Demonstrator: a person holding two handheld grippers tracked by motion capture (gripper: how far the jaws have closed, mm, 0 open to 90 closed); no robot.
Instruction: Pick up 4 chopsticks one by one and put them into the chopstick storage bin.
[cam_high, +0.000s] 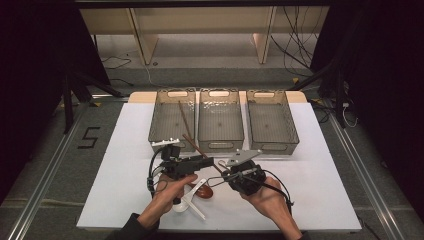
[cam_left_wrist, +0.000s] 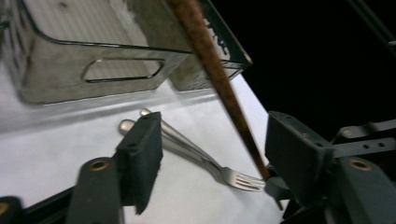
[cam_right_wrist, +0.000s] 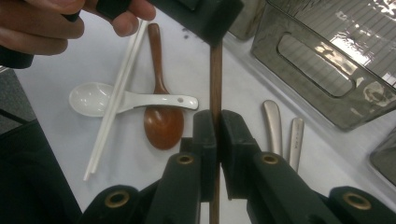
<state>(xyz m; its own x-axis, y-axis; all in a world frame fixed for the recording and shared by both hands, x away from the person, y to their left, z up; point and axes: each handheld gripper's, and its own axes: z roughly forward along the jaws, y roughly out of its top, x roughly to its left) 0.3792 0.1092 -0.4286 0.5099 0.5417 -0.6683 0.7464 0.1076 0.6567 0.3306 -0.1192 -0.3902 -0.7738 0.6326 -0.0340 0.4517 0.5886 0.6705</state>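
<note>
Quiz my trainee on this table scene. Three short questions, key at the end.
1. True or false: the right tongs are shut on the brown wooden chopstick.
2. How many translucent grey plastic bins stand at the far side of the white table? A two, B three, C four.
3. Name the tined silver metal utensil lying on the table by the left tongs.
Key: 1 true; 2 B; 3 fork.
</note>
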